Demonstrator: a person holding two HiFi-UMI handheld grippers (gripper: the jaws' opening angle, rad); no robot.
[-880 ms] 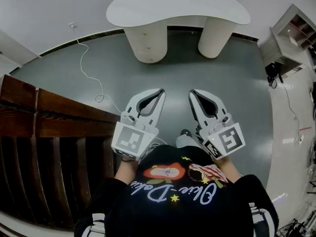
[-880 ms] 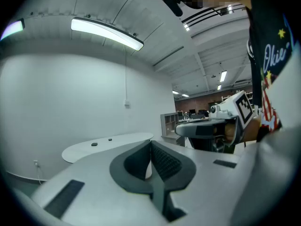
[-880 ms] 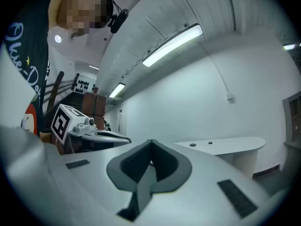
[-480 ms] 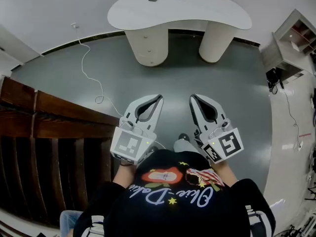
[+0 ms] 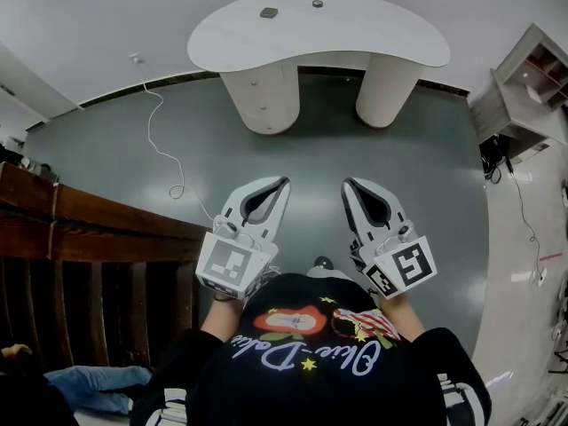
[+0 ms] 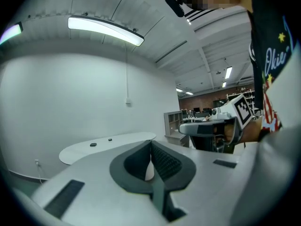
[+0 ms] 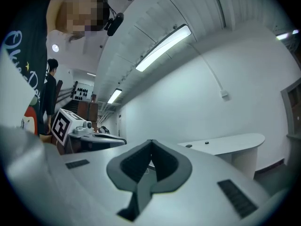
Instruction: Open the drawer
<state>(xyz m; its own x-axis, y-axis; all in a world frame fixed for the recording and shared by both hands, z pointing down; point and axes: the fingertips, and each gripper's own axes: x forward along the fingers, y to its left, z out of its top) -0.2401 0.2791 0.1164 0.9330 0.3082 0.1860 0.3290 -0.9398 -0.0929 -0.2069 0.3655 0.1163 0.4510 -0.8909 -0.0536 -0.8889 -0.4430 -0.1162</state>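
1 upright drawer stack (image 5: 262, 91) faces closed left claw (image 5: 285, 182), right claw (image 5: 346, 184).

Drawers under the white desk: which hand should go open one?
Probably left: the left tongs hang on the side of the drawer pedestal, the right tongs nearer the plain leg.

The left claw (image 5: 284, 183) and the right claw (image 5: 346, 185) have shells of light grey plastic, matt and smooth. The left one's inner pads (image 6: 165, 161) are dark and finely ribbed, like rubber. At 12 o'clock the counter (image 5: 373, 27) has a white top, smooth and matt, and the drawer column (image 5: 264, 96) under it has an even cream finish. The floor (image 5: 426, 167) is grey and smooth with a dull sheen. At 9 o'clock a dark brown wooden piece (image 5: 98, 224) shows grain and a soft gloss. At 6 o'clock the shirt (image 5: 311, 380) is black cloth with a coloured print.
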